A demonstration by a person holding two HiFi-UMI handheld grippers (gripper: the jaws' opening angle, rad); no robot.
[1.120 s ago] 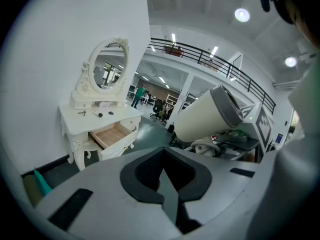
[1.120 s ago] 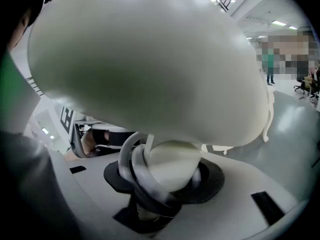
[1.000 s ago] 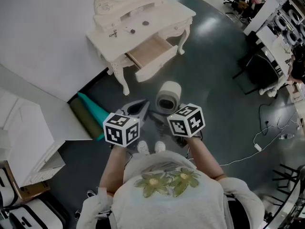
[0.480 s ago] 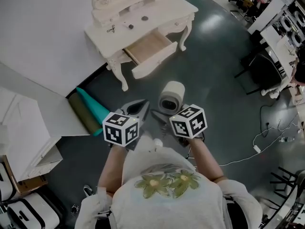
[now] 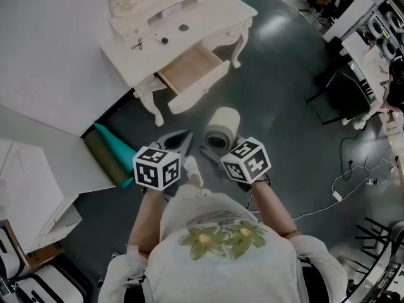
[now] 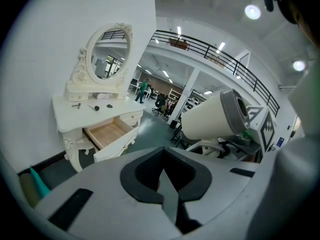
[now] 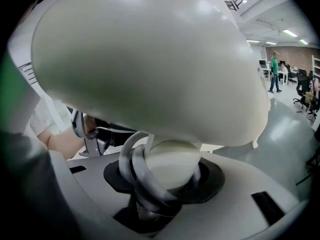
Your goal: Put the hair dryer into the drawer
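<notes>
Dryer handle (image 7: 172, 161) in right gripper (image 7: 167, 179) (hidden overhead)

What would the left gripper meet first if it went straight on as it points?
Probably the front of the open drawer; the left gripper, shut and empty, points about there, though depth is unclear.

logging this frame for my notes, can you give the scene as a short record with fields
right gripper: fingers shut on the hair dryer, at its handle
left gripper: fingers together, nothing between them
drawer: pulled open, no contents visible
dressing table: ahead of the person, drawer under its top
task state: hair dryer held above the floor, not yet in the drawer
</notes>
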